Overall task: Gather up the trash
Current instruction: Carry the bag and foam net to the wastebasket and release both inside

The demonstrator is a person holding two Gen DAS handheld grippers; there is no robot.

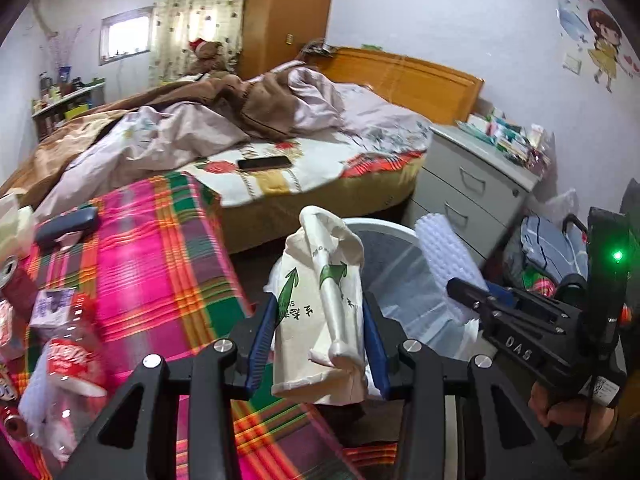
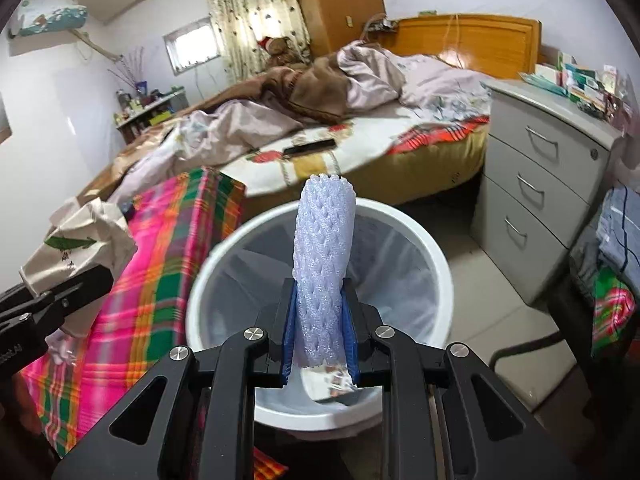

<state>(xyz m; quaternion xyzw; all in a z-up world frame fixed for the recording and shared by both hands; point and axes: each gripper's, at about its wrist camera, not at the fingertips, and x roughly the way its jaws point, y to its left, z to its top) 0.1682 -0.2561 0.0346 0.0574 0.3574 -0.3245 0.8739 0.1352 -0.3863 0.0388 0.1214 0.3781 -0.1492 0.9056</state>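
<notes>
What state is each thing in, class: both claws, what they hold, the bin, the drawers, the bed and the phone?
Left claw: shut on crumpled paper bag.
Right claw: shut on foam net sleeve, above the bin.
White bin: open, lined with a clear bag.
Grey drawers: all closed.
Bed: unmade, covers rumpled.
Phone: flat on the bed, screen dark.
Plastic bottle: lying on the plaid cloth.

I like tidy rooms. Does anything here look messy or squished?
Yes. The paper cup in the left tongs is crushed flat. On the plaid cloth an empty plastic bottle lies on its side among other litter, and the bed covers are rumpled.
</notes>
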